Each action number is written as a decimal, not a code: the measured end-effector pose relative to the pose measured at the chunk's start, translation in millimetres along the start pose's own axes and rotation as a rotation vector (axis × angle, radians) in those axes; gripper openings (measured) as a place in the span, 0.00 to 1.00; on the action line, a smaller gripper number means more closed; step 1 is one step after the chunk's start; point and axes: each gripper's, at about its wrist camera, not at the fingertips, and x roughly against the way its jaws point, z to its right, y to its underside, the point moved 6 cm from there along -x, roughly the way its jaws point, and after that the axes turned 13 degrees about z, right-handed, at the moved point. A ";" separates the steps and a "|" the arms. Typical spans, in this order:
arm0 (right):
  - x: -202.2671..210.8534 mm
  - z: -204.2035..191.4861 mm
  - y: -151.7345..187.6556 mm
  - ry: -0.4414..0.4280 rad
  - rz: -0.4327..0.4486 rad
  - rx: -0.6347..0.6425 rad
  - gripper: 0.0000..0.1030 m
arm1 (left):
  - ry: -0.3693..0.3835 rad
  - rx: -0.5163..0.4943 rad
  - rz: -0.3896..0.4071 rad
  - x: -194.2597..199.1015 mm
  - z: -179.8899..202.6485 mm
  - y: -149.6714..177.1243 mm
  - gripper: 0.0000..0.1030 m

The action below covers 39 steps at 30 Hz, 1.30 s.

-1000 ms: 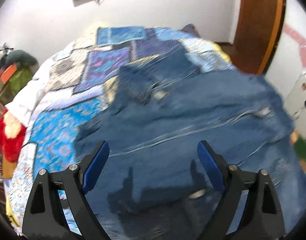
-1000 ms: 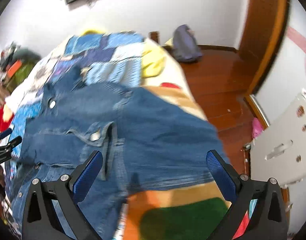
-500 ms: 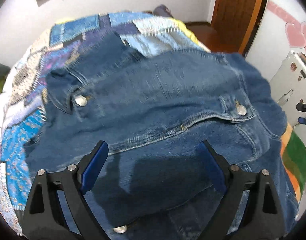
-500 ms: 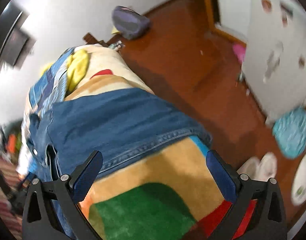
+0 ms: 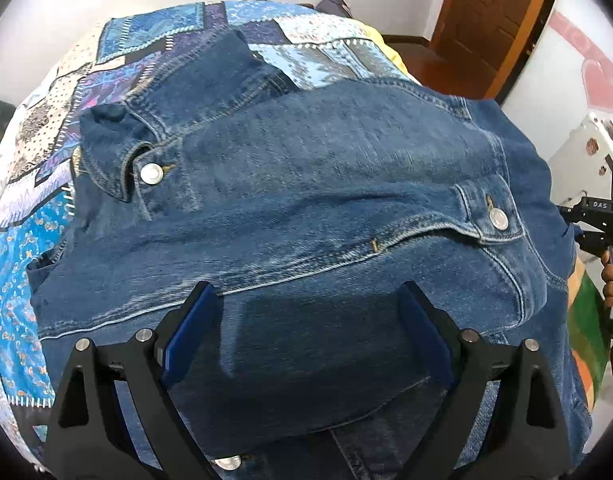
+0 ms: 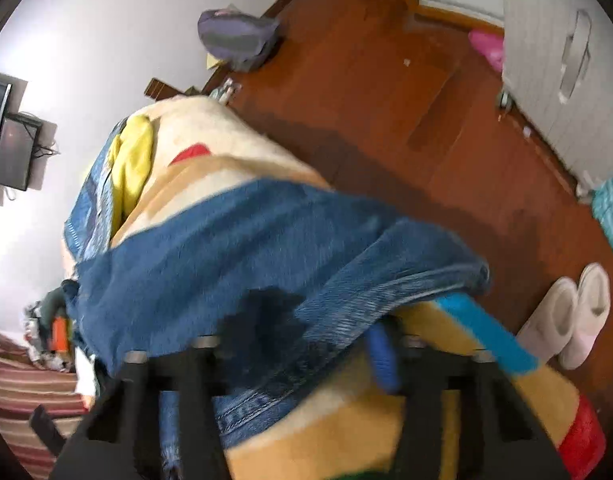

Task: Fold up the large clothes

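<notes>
- A blue denim jacket (image 5: pixel 306 208) is spread flat on the patchwork bedspread (image 5: pixel 22 240), two silver buttons showing.
- The left gripper (image 5: pixel 306 336) is held wide open above it.
- The right gripper (image 6: pixel 306 356) has been lowered onto the jacket's edge since half a second ago; its grip cannot be told.

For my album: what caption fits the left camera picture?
Open left gripper over a denim jacket spread on a patchwork quilt.
</notes>
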 end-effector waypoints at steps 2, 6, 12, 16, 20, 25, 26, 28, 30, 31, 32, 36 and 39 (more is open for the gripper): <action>2.6 -8.4 -6.8 0.021 0.039 0.031 0.21 | -0.010 -0.001 0.018 6.5 -4.2 -3.1 0.89; 31.7 -48.3 -20.4 0.008 0.160 0.146 0.15 | -0.034 0.000 0.076 29.7 -19.5 -9.6 0.89; 116.1 -168.4 -29.1 -0.184 0.332 0.342 0.13 | -0.068 0.064 0.158 70.0 -58.9 -17.3 0.89; 152.7 -263.6 9.4 -0.351 0.338 0.496 0.13 | -0.095 0.115 0.199 93.1 -86.1 -16.9 0.89; 140.5 -341.1 88.9 -0.454 0.219 0.653 0.13 | -0.120 0.167 0.224 115.5 -115.8 -7.2 0.89; 73.3 -369.3 188.5 -0.424 -0.010 0.752 0.13 | -0.147 0.214 0.223 138.7 -152.2 19.0 0.89; 56.0 -366.4 205.9 -0.397 -0.060 0.758 0.13 | -0.152 0.221 0.221 142.0 -158.1 25.0 0.89; 35.2 -354.7 226.9 -0.337 -0.103 0.769 0.13 | -0.155 0.239 0.206 145.0 -168.5 38.4 0.89; 18.5 -342.5 241.1 -0.278 -0.145 0.779 0.13 | -0.150 0.248 0.183 144.8 -174.8 49.2 0.89; 15.5 -336.3 246.7 -0.249 -0.171 0.788 0.13 | -0.147 0.245 0.169 143.8 -176.1 54.7 0.89; 17.6 -329.9 250.5 -0.239 -0.181 0.797 0.13 | -0.144 0.239 0.160 142.6 -175.5 57.2 0.89; 43.3 -319.9 244.5 -0.258 -0.189 0.829 0.13 | -0.119 0.200 0.152 138.2 -158.0 54.1 0.89; 74.0 -314.2 227.2 -0.290 -0.157 0.840 0.13 | -0.076 0.172 0.161 135.4 -136.2 37.8 0.89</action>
